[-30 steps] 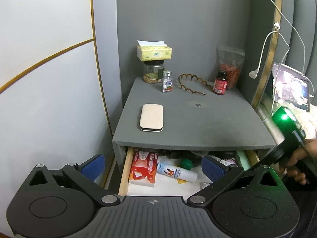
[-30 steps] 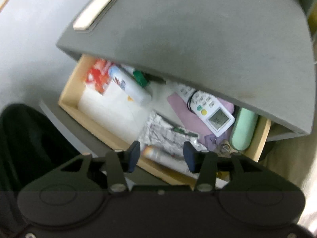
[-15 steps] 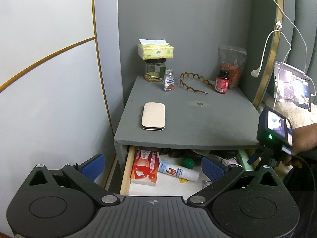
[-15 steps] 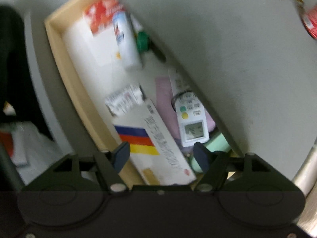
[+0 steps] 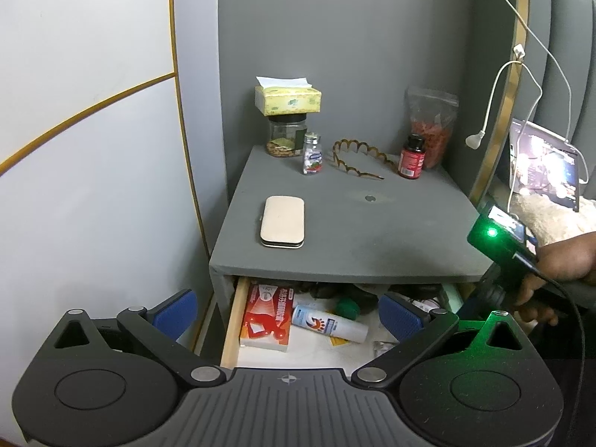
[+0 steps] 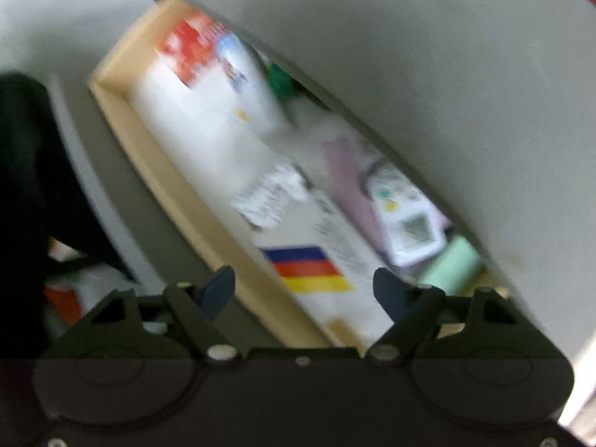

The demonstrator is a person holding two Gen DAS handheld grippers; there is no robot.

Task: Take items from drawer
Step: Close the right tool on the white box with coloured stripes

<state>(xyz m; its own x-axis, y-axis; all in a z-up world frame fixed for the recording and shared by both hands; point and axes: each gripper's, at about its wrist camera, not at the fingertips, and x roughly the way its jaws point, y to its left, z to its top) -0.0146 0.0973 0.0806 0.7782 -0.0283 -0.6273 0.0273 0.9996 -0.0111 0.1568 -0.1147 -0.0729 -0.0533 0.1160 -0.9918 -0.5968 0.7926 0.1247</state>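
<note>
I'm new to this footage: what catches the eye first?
The open drawer under the grey nightstand, crammed with a red-and-white box and a white spray can at its left end. The open right gripper hangs above a white box with blue, red and yellow stripes.

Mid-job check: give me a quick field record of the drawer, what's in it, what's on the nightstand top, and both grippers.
drawer: open under the nightstand
drawer contents: red box, white spray bottle, green cap, striped box, white remote, mint case
nightstand top: beige case, tissue box on a jar, pill bottle, red bottle, headband
left gripper: open, empty, facing the drawer
right gripper: open, empty, above the striped box
</note>
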